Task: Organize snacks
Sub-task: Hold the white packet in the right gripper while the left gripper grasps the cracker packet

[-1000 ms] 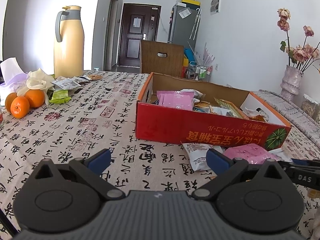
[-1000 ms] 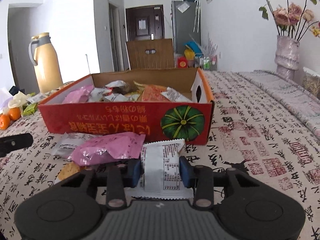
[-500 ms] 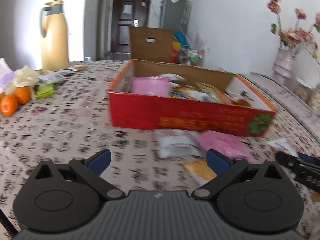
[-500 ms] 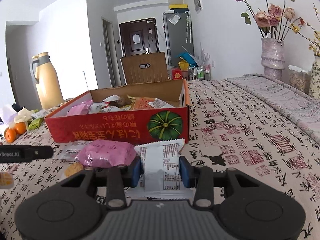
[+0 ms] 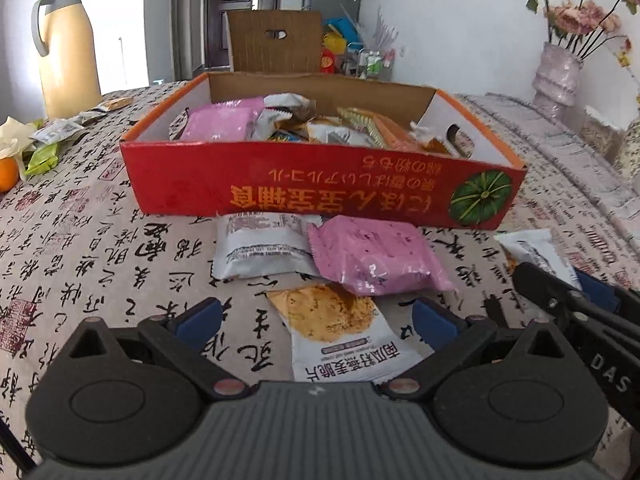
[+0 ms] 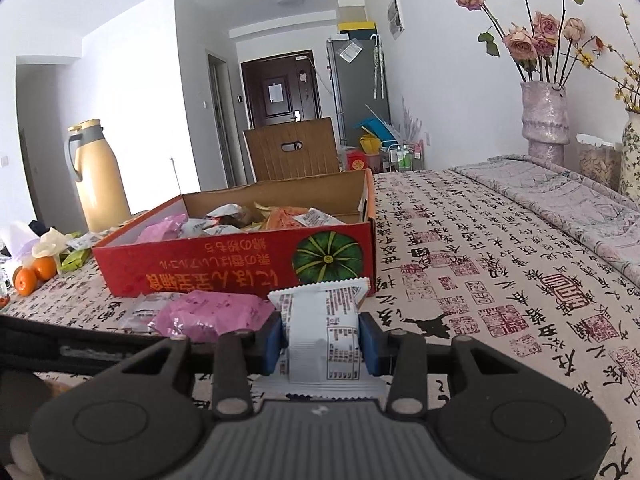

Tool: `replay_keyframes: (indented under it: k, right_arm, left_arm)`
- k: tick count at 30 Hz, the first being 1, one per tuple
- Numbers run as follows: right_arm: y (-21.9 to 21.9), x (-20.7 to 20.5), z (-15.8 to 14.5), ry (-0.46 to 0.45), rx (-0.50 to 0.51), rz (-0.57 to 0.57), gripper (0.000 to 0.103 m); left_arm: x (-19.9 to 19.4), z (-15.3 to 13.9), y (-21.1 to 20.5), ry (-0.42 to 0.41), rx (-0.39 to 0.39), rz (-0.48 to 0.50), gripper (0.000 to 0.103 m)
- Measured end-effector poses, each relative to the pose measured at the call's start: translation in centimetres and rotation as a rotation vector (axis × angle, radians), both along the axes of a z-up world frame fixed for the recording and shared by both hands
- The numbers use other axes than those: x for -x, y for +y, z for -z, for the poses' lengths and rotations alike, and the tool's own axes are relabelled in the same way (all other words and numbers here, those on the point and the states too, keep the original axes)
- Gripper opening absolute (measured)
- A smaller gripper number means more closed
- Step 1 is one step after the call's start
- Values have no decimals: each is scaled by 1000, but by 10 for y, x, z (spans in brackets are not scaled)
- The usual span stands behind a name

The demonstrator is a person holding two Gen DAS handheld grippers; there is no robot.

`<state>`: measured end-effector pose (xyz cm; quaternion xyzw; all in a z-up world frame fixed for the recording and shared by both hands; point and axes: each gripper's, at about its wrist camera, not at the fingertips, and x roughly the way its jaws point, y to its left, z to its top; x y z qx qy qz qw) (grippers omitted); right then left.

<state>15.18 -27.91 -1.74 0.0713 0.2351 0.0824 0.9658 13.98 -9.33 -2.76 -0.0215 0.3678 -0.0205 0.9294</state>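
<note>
Inside, red box (image 5: 320,184) holds mixed snack packets (image 5: 304,124).

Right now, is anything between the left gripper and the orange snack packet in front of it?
Nothing visible. The left gripper is open with the orange packet lying on the tablecloth between its fingers. The pink packet lies just beyond, touching or overlapping its far edge.
</note>
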Motion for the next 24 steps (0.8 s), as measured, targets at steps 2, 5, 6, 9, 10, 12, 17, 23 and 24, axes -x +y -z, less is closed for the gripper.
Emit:
replay_keyframes:
  k: [2, 5, 6, 9, 10, 12, 17, 23, 24]
  right_arm:
    - [0, -1, 1, 4, -4, -7, 39]
    - [0, -3, 2, 10, -6, -17, 39]
    - [0, -3, 3, 12, -9, -20, 39]
    - [0, -4, 4, 19, -18, -26, 39]
    - [0, -4, 4, 22, -19, -29, 39]
    - [0, -4, 5, 23, -19, -32, 39]
    - [1, -5, 5, 26, -21, -38, 39]
    - [2, -5, 6, 27, -19, -39, 39]
    - [2, -5, 6, 28, -18, -39, 39]
  left_arm:
    - [-3, 3, 0, 15, -14, -17, 103]
    - [-4, 6, 5, 18, 3, -52, 102]
    - [-4, 5, 6, 16, 7, -57, 100]
    - [-3, 5, 6, 13, -3, -65, 87]
    - [-2, 5, 5, 8, -6, -65, 83]
    - [0, 5, 3, -6, -17, -50, 70]
    - [8, 4, 1, -34, -14, -12, 46]
    - [21, -2, 14, -75, 40, 25, 44]
    - [23, -4, 16, -83, 44, 30, 43]
